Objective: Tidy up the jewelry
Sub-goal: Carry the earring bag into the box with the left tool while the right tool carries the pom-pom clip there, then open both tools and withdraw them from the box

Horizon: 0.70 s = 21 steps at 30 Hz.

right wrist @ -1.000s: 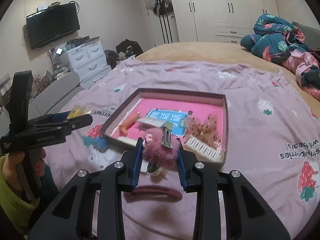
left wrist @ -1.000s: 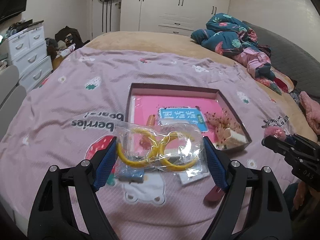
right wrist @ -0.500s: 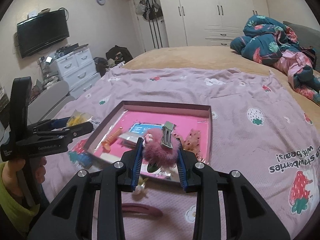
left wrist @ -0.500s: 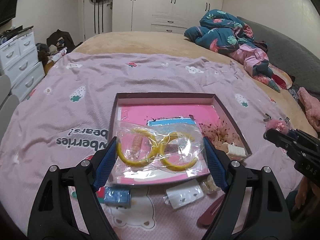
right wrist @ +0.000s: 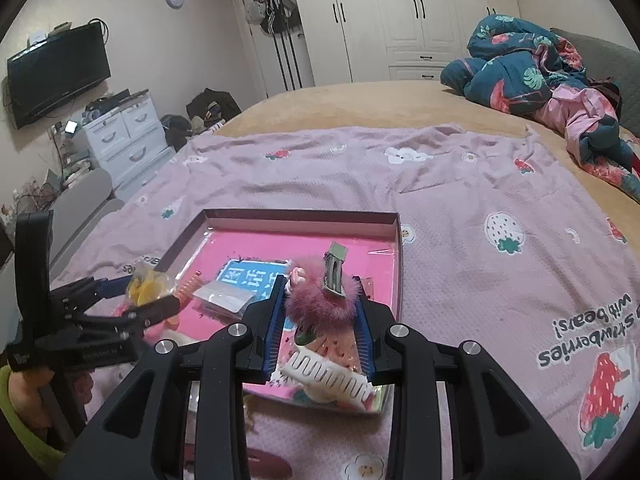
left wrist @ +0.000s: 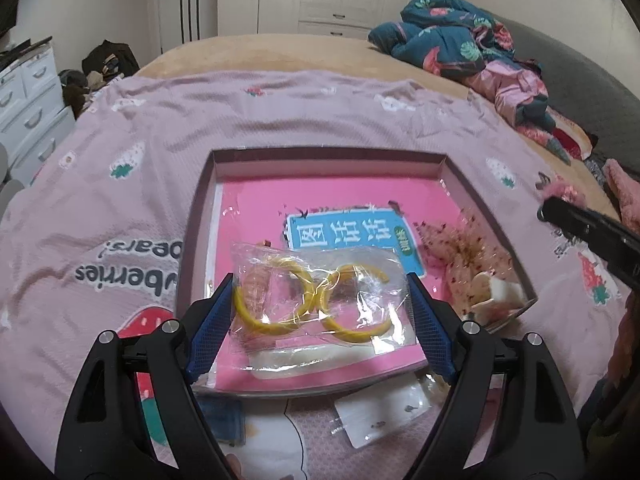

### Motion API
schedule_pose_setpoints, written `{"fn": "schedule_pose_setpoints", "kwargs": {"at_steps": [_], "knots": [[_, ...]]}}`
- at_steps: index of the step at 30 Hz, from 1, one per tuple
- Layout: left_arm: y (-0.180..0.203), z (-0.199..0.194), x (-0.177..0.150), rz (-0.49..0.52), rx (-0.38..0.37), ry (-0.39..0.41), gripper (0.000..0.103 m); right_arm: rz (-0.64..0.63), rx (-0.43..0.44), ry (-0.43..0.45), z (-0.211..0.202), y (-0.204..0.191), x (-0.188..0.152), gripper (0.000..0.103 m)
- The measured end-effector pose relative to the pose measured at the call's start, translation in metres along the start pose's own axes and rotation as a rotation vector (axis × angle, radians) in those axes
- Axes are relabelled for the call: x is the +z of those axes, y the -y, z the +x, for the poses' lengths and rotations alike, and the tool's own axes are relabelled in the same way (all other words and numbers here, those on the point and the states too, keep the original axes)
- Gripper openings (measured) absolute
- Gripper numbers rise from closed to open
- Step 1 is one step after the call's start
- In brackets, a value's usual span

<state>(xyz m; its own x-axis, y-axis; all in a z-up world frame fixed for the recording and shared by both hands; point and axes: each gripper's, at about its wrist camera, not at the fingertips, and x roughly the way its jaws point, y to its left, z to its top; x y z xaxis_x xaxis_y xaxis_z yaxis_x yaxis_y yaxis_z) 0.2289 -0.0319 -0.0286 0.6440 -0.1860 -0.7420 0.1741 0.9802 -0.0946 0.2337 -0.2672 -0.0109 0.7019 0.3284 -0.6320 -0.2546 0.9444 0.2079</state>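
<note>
The pink strawberry-print fabric blanket (left wrist: 120, 208) carries dark lettering, upside down to both cameras — "berries" and "bears!" left of the shallow brown cardboard box (left wrist: 320, 154), "strawberries with bears!" to its right; inside the box, a blue rectangular card (left wrist: 344, 232) bears white Chinese characters, too blurred to read
</note>
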Motion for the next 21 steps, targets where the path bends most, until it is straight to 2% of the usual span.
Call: {"fn": "schedule_pose_setpoints", "kwargs": {"at_steps": [10,17,19,21], "knots": [[0.002,0.027,-0.010,0.019,-0.004,-0.065,0.074,0.007,-0.029,-0.112,0.053,0.010,-0.012,0.030],[0.004,0.034,-0.014,0.032,-0.004,-0.080,0.074,0.047,-0.026,-0.137,0.065,0.017,-0.022,0.032],[0.004,0.034,-0.014,0.033,-0.003,-0.079,0.074,0.065,-0.018,-0.123,0.062,0.019,-0.024,0.035],[0.004,0.035,-0.014,0.035,0.000,-0.079,0.074,0.069,-0.028,-0.107,0.057,0.021,-0.025,0.047]]}}
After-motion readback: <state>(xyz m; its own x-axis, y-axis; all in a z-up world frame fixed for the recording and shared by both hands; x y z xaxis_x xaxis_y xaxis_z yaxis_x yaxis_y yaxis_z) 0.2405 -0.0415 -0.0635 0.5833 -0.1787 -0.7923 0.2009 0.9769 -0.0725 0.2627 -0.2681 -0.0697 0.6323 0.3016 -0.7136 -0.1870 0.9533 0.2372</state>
